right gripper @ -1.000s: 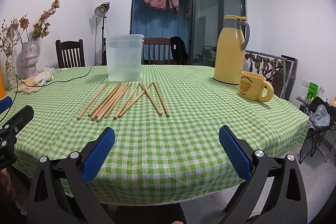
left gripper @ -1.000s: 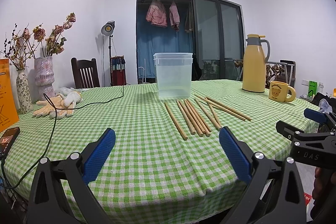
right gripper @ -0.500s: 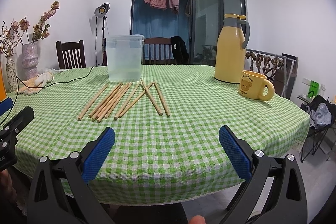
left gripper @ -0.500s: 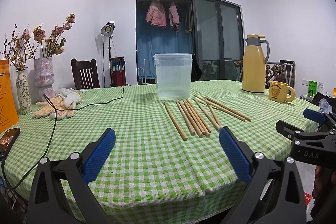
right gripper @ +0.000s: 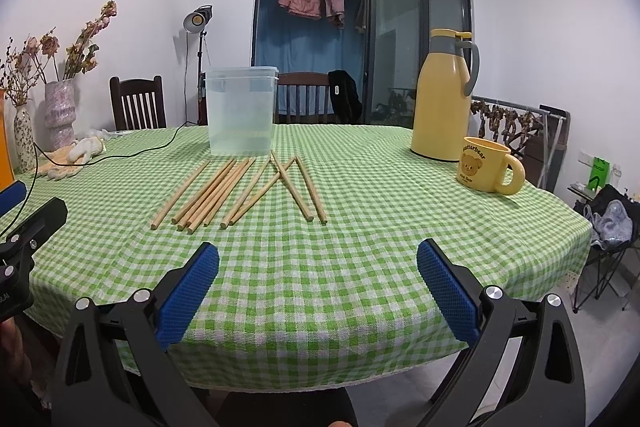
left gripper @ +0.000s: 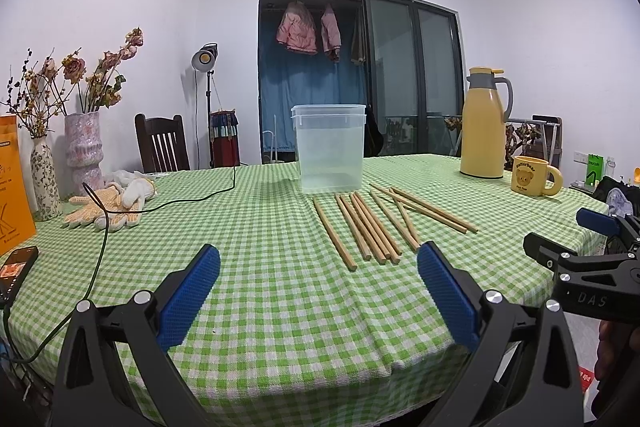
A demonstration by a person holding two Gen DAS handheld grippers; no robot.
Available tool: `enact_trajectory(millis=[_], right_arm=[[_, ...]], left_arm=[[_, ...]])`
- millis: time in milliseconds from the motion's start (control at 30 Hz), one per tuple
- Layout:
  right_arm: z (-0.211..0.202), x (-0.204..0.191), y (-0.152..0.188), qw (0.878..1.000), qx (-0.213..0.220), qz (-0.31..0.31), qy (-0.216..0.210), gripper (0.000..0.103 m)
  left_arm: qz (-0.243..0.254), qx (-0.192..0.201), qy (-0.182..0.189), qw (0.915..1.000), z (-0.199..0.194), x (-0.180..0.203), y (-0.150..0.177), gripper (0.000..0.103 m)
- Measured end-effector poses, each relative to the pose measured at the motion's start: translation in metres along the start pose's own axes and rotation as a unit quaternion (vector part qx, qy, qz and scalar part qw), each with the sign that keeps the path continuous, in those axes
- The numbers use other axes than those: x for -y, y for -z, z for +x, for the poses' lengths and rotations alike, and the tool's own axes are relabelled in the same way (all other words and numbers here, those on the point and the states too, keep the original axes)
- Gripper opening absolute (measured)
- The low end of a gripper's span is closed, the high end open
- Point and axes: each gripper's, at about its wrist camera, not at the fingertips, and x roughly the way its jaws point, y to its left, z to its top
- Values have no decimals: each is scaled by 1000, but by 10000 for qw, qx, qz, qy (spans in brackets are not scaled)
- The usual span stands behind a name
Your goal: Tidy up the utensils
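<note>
chopsticks [right gripper: 240, 191] flat, long axes toward container [right gripper: 241, 111] — two seemingly crossed

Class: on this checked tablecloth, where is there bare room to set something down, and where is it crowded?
Bare: between chopsticks and near edge; between chopsticks and mug. Crowded: container, and gloves with cable.

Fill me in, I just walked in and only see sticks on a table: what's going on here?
A person holds a claw in each hand at the near edge of the checked table. The left claw and right claw are both open and empty. The wooden chopsticks lie loose on the cloth, two of them crossed, in front of the clear plastic container, which holds none. Nothing has been picked up yet.
</note>
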Motion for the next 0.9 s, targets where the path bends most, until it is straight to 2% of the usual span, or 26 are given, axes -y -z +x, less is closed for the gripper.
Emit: enact_trajectory(millis=[900], right_arm=[[1, -1, 1, 10000, -36, -7, 23, 95]], left_arm=[[1, -7, 15, 10000, 1, -1, 0, 96]])
